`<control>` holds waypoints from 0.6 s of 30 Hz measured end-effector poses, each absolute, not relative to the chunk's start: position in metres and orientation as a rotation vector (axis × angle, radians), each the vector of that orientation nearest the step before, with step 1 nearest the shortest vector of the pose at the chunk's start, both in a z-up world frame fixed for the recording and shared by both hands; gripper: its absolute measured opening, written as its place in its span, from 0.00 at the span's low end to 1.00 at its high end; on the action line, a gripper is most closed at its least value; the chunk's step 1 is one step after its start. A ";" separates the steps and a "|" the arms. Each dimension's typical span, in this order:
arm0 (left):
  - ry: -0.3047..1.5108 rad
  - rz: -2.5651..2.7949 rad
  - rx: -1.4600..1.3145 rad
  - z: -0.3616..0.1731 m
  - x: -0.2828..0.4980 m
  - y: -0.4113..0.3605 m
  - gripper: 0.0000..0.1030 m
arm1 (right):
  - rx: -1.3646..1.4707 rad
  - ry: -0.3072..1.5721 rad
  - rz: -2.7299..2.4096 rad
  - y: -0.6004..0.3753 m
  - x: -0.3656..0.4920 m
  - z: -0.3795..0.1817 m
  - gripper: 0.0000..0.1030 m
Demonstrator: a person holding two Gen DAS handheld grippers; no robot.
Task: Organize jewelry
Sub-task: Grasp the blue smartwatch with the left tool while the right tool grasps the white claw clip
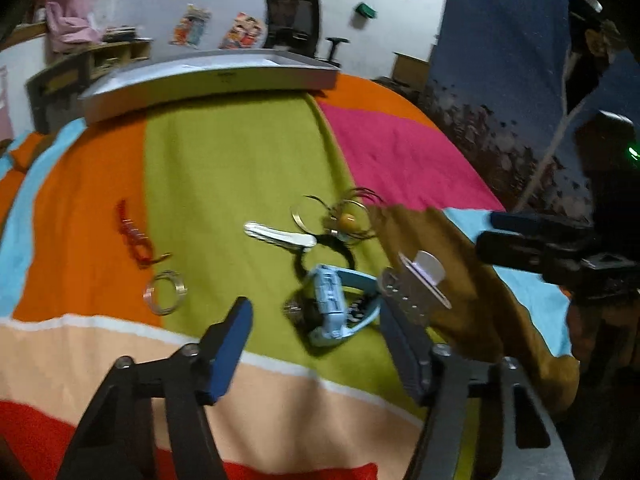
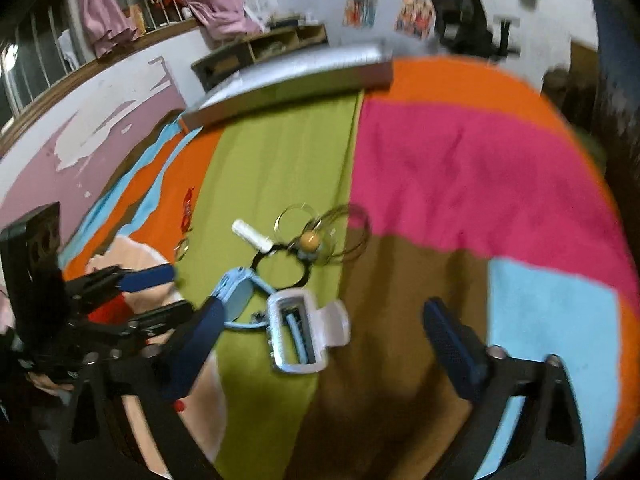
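Note:
On the striped bedspread lies a light blue watch (image 1: 332,304) (image 2: 236,292), right between the fingers of my open left gripper (image 1: 314,308), which holds nothing. A lilac claw clip (image 1: 416,284) (image 2: 296,332) rests beside the watch, just left of centre between the spread fingers of my open right gripper (image 2: 324,308). Beyond them are a white hair clip (image 1: 280,236) (image 2: 252,234), thin bangles (image 1: 308,212) (image 2: 296,220), an orange bead on a black hair tie (image 1: 348,222) (image 2: 309,241), silver bangles (image 1: 166,292) and a red bracelet (image 1: 134,236).
A shallow grey tray (image 1: 212,76) (image 2: 288,76) sits at the far edge of the bed. Each gripper shows in the other's view: the right one (image 1: 486,234), the left one (image 2: 182,290). A black office chair (image 1: 294,20) stands behind by the wall.

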State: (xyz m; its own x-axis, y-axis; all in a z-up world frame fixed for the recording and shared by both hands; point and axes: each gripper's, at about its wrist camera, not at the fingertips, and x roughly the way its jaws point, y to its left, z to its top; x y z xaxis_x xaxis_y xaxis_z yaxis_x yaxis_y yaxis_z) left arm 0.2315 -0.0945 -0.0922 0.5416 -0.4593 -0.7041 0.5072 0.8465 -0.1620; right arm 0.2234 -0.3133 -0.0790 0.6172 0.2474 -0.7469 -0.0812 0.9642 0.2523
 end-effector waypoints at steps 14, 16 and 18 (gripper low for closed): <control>0.903 -0.655 0.100 -0.120 0.255 -0.114 0.24 | 0.182 1.021 0.262 -0.295 0.233 -0.116 0.64; 0.911 -0.654 0.096 -0.121 0.257 -0.114 0.23 | 0.175 1.035 0.262 -0.293 0.236 -0.119 0.53; 0.920 -0.655 0.081 -0.121 0.259 -0.112 0.22 | 0.179 1.043 0.259 -0.294 0.237 -0.121 0.48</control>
State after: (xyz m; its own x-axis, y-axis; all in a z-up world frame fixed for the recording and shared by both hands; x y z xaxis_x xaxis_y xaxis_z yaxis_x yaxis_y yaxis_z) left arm 0.2589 -0.1122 -0.1211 0.4278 -0.4899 -0.7595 0.5572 0.8046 -0.2052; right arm 0.2375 -0.2937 -0.1207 0.4774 0.2952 -0.8276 -0.1265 0.9552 0.2677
